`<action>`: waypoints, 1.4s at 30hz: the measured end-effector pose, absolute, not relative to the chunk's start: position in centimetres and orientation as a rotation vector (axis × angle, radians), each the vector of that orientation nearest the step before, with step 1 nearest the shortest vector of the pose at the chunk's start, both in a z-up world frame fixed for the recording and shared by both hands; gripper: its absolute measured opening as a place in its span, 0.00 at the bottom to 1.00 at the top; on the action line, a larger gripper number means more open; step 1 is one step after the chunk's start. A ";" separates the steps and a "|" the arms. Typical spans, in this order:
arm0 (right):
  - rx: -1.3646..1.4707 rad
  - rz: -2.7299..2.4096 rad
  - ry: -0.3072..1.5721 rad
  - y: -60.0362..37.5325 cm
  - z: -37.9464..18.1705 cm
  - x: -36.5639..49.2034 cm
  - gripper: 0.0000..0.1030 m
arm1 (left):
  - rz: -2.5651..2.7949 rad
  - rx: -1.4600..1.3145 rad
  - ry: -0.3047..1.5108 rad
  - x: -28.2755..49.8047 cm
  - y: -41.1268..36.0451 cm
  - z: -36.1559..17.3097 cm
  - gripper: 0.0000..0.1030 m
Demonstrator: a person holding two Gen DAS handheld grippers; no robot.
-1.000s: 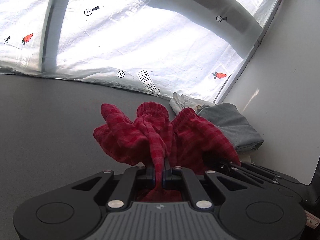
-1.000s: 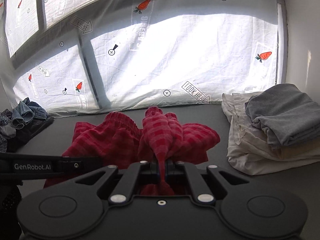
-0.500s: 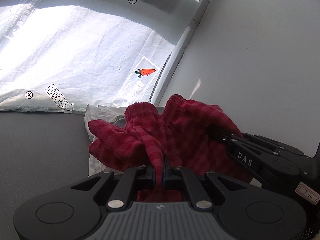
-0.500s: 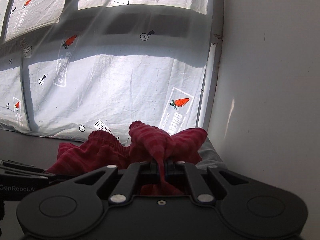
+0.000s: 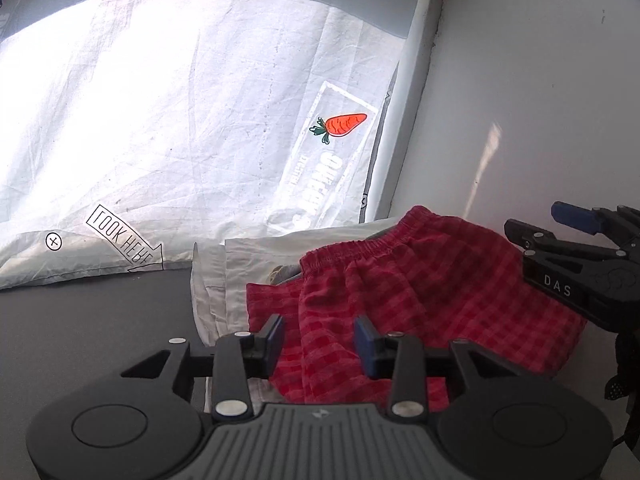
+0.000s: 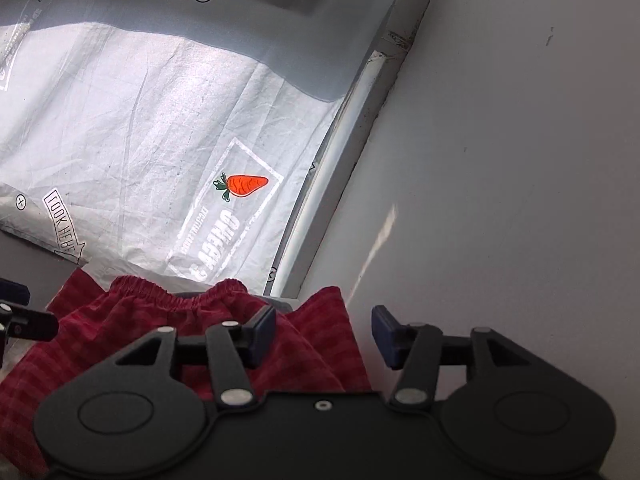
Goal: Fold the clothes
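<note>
Left wrist view: a dark grey bench runs back to a sunlit white printed curtain and, right of it, a plain white wall, and one pair of red checked shorts lies in that corner on a folded white cloth with a grey garment peeking out beneath. Two tools show: the left tool is spreading, pads clear of the shorts lying between them, and the right tool is also spreading over the shorts' right edge, gripping nothing. One carrot print shows above the shorts.
</note>
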State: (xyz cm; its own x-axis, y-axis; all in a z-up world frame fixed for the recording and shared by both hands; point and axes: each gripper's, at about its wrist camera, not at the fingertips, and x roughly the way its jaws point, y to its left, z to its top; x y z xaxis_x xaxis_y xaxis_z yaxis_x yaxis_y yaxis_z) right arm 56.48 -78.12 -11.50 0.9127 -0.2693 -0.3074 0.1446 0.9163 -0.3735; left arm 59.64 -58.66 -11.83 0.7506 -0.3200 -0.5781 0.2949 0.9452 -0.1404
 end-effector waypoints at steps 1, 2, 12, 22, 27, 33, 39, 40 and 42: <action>-0.354 -0.225 0.349 -78.1 -11.9 56.1 0.52 | -0.323 -0.050 0.654 60.0 -58.4 -12.3 0.47; -0.356 -0.233 0.336 -78.0 -12.2 55.7 0.52 | -0.312 -0.058 0.666 60.1 -58.2 -12.7 0.51; -0.197 -0.189 0.535 -78.7 -16.6 56.4 0.56 | -0.279 -0.064 0.742 61.1 -57.4 -15.6 0.73; -0.107 -0.225 0.460 -74.7 -12.1 49.9 0.98 | -0.262 -0.031 0.539 51.9 -52.0 -10.3 0.95; -0.067 -0.198 0.454 -71.1 -10.6 45.1 1.00 | -0.222 -0.072 0.483 45.0 -47.0 -7.2 1.00; -0.020 -0.038 0.451 -65.7 -8.9 39.7 1.00 | -0.119 -0.122 0.402 37.9 -41.7 -4.7 1.00; 0.010 0.100 0.460 -60.0 -7.7 34.7 1.00 | -0.051 -0.111 0.396 32.6 -37.9 -2.9 1.00; 0.012 0.120 0.465 -59.1 -7.5 33.9 1.00 | -0.044 -0.107 0.399 31.9 -37.2 -2.6 1.00; 0.009 0.170 0.478 -57.1 -7.1 32.6 1.00 | -0.030 -0.133 0.402 30.3 -35.4 -2.3 1.00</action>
State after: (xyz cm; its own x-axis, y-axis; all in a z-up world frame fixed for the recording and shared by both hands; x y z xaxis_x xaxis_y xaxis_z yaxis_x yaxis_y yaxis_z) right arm 32.62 -57.05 -7.07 0.8738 0.1653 -0.4574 -0.1609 0.9858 0.0489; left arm 30.32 -35.44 -2.27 0.9198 -0.0557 -0.3884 0.0031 0.9909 -0.1346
